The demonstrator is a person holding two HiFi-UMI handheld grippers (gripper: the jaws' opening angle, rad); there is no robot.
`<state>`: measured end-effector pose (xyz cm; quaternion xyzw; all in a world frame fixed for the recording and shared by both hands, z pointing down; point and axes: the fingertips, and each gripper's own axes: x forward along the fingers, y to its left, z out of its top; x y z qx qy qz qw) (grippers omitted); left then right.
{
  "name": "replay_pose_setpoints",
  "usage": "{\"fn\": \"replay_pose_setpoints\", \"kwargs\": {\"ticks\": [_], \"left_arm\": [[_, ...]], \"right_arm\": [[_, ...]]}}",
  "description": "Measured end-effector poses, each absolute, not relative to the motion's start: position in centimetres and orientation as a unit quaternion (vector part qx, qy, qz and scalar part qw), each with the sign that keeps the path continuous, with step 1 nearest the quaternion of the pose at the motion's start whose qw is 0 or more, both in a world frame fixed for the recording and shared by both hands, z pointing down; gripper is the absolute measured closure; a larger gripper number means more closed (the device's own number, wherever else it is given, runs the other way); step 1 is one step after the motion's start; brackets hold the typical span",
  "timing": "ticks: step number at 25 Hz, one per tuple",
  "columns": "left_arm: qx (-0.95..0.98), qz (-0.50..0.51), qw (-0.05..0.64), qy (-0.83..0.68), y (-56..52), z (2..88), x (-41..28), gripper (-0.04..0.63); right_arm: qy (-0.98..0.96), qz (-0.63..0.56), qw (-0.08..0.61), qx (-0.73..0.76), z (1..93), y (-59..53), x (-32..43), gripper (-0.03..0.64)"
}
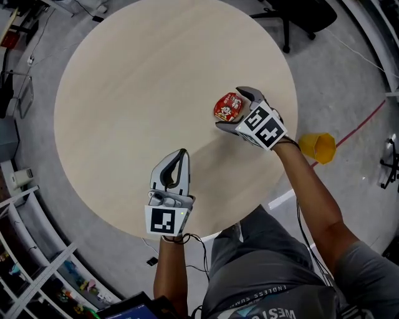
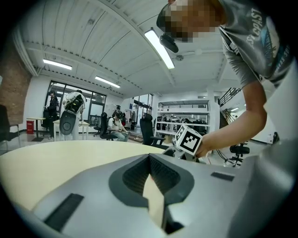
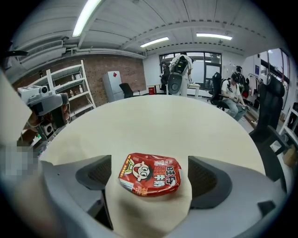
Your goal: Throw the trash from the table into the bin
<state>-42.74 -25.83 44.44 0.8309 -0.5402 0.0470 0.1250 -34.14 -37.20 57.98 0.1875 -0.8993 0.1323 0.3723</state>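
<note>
A crumpled red snack packet (image 1: pixel 228 107) lies on the round pale wooden table (image 1: pixel 143 87), towards its right edge. My right gripper (image 1: pixel 232 110) stands open astride it, one jaw on each side, with the pads clear of it. The right gripper view shows the packet (image 3: pixel 150 174) centred between the pads (image 3: pixel 97 174), with a gap on both sides. My left gripper (image 1: pixel 181 153) is shut and holds nothing, low over the table's near edge. In the left gripper view its jaws (image 2: pixel 150 160) meet at the tips. A yellow bin (image 1: pixel 318 147) sits on the floor to the right of the table.
A black office chair (image 1: pixel 299 19) stands beyond the table at the top right. White shelving (image 1: pixel 37 268) runs along the lower left. A red line (image 1: pixel 361 124) crosses the grey floor near the bin. The right gripper's marker cube (image 2: pixel 188 139) shows ahead of the left gripper.
</note>
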Motion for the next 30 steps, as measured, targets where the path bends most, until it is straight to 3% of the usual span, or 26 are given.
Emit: {"fn": "replay_pose_setpoints", "kwargs": {"ticks": [9,12,30], "left_arm": [[0.832,0.053,0.124,-0.538,-25.1,44.4,-42.3,0.561],[0.832,0.058,0.118,-0.539,-24.5,43.7,-42.4,0.561],[0.828,0.020,0.045,-0.559,-14.6,33.2,-41.1,0.561]], "right_arm": [[-0.889,0.152,0.387,0.194,59.9,-37.0,-33.6,0.133],[-0.893,0.140,0.379,0.200,58.9,-36.7,-33.6,0.164],[-0.927,0.066,0.290,0.227,41.7,-26.0,-32.6,0.176]]}}
